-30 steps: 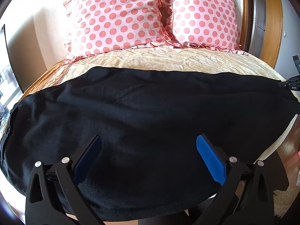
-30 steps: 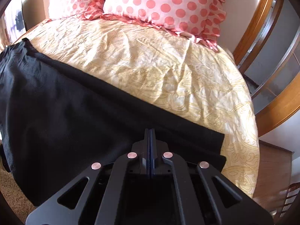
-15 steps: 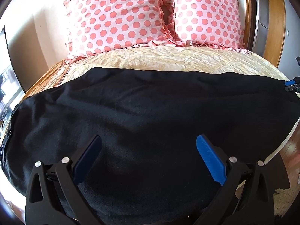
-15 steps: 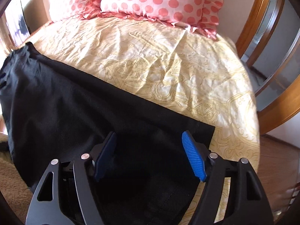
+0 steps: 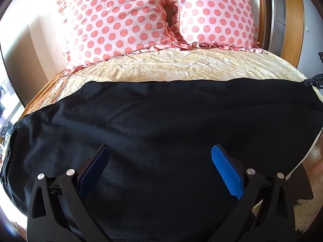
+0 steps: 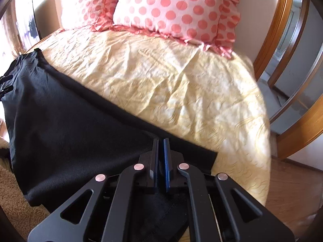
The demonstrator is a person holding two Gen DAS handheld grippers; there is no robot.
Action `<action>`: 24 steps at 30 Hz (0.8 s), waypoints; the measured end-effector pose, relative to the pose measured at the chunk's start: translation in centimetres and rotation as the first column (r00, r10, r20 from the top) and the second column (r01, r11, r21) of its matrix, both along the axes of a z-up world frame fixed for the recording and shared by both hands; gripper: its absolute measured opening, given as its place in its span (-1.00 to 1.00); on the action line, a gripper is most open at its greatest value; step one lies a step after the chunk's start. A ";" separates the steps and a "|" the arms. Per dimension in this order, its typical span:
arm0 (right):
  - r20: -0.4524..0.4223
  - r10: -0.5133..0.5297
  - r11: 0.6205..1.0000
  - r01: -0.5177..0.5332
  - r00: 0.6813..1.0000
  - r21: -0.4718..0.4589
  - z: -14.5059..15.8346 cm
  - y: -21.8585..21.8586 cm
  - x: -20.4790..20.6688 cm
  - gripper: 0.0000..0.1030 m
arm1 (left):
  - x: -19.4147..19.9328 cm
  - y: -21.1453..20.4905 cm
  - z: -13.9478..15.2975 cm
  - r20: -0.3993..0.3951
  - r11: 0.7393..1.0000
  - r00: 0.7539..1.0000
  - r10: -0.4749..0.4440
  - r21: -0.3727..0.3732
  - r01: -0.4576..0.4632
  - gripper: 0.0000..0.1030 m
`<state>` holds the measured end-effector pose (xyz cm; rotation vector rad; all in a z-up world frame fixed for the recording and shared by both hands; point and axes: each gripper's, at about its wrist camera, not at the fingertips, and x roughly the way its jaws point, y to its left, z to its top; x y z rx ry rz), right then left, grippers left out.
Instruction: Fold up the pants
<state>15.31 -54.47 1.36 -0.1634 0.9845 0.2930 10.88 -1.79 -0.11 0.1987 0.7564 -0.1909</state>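
Observation:
The black pants (image 5: 161, 121) lie spread across the near part of the bed, long side left to right. My left gripper (image 5: 159, 157) is open and empty, hovering over the middle of the cloth. My right gripper (image 6: 160, 141) is shut at the right end of the pants (image 6: 70, 125), above the cloth near its far edge. I cannot tell whether cloth is pinched between its pads. Its tip shows in the left wrist view (image 5: 315, 81) at the far right edge of the pants.
The bed has a yellow patterned cover (image 5: 181, 66) (image 6: 171, 76) beyond the pants. Two pink polka-dot pillows (image 5: 121, 20) (image 6: 175, 10) lean at the head. A wooden frame (image 6: 276, 26) stands at the right. A shaggy rug (image 6: 12, 197) and wood floor (image 6: 286, 185) lie below.
My right gripper opened half a second ago and has shut again at the right end of the pants. The left gripper stayed open over the cloth, barely moving.

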 end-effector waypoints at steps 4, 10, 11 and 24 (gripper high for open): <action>-0.009 -0.020 0.997 0.020 1.000 -0.074 -0.6 0.2 1.0 -0.94 | 0.1 0.1 -0.1 -0.009 1.000 1.000 0.008 -0.014 -0.008 0.96; 0.020 -0.204 0.975 0.205 0.979 -0.087 -0.1 -1.6 -0.6 -0.74 | -0.3 0.5 -0.2 -0.011 1.000 1.000 0.006 -0.015 -0.007 0.96; 0.035 -0.249 0.965 0.251 0.968 -0.072 0.3 -2.2 -1.3 -0.66 | -0.4 0.6 -0.3 -0.010 1.000 1.000 0.007 -0.020 -0.007 0.96; 0.012 -0.738 0.650 0.706 0.674 0.281 2.0 -4.1 -17.1 0.37 | -1.2 1.1 -0.7 -0.007 0.995 0.998 -0.058 -0.084 0.057 0.96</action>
